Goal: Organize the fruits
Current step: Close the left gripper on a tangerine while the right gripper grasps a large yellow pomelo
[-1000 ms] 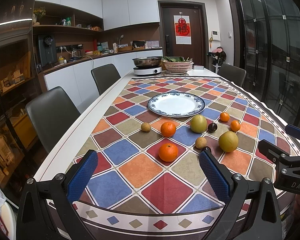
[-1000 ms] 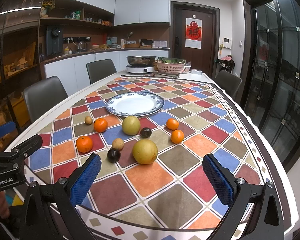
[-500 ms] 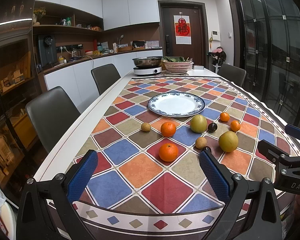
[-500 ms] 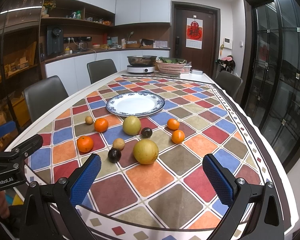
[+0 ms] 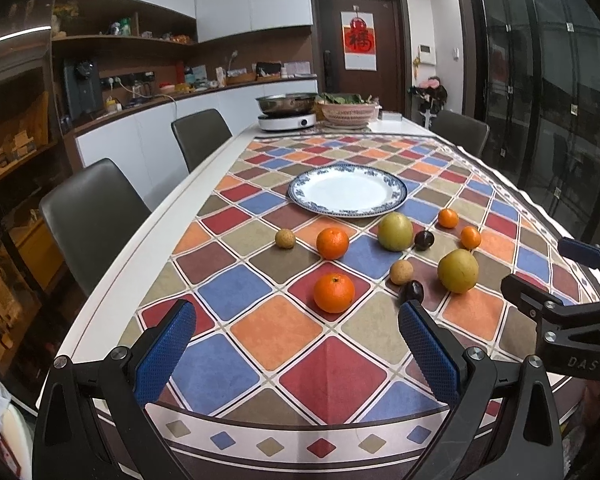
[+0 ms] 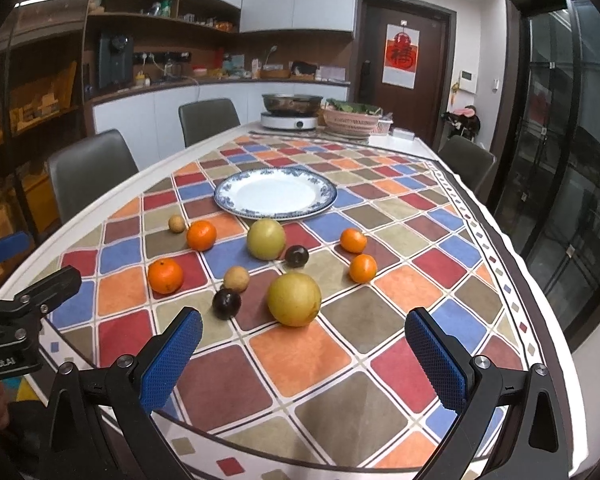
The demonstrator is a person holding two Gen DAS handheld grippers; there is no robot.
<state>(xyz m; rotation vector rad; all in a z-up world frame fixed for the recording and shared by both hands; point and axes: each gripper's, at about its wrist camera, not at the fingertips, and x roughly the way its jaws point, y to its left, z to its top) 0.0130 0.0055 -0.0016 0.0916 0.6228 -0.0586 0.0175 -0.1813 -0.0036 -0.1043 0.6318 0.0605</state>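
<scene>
Fruits (image 6: 294, 299) lie just ahead of my right tool (image 6: 304, 356), yellow one nearest, plate (image 6: 275, 193) beyond; both tools, left (image 5: 296, 354) too, gape empty

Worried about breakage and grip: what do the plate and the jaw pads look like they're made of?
Plate: likely glazed ceramic, given its glossy white face and blue patterned rim. Pads: probably rubber or soft plastic, blue with a fine dotted texture, on black rigid arms.

- The left gripper's right pad (image 5: 428, 354) covers the lower part of the near dark plum (image 5: 412, 290).
- Shelf clutter (image 6: 188, 16) is too small to identify.
- Leafy contents of the pink basket (image 6: 352, 121) are unclear.
</scene>
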